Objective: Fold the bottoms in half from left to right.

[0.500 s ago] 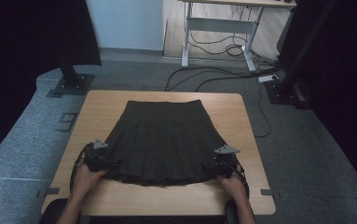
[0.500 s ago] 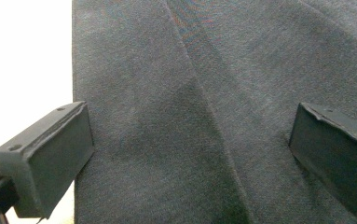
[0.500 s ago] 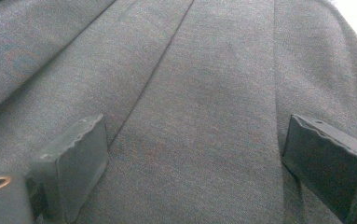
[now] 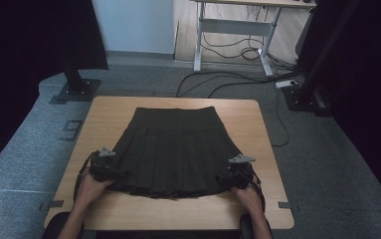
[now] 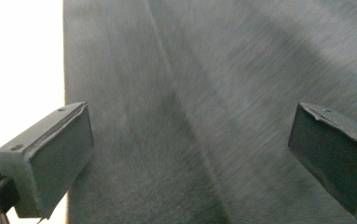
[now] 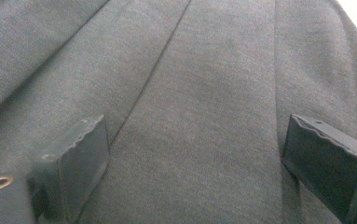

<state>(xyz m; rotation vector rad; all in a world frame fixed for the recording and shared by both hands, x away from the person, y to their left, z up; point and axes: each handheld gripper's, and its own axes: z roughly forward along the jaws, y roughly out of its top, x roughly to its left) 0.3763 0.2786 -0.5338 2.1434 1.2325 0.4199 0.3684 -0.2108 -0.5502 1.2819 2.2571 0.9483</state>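
a black pleated skirt [image 4: 174,149] lies flat on the wooden table [image 4: 108,112], with its waistband at the far side and its wide hem toward you. the hem is near the front edge of the table, and a strip of bare wood stays between them.

your left gripper [image 4: 109,172] is at the left corner of the hem, and your left hand [image 4: 91,188] holds it from behind, resting on the table. in the left gripper view, the two black jaws stand wide apart over the dark fabric [image 5: 204,107]; they are released and do not pinch the cloth. the left jaw is at the edge of the skirt, where the bright table begins.

your right gripper [image 4: 228,176] is at the right corner of the hem, with your right hand [image 4: 247,195] behind it. in the right gripper view, its jaws are also spread wide, with the pleats [image 6: 195,102] running between them, and nothing is grasped. whether the jaw tips touch the cloth, i cannot tell.
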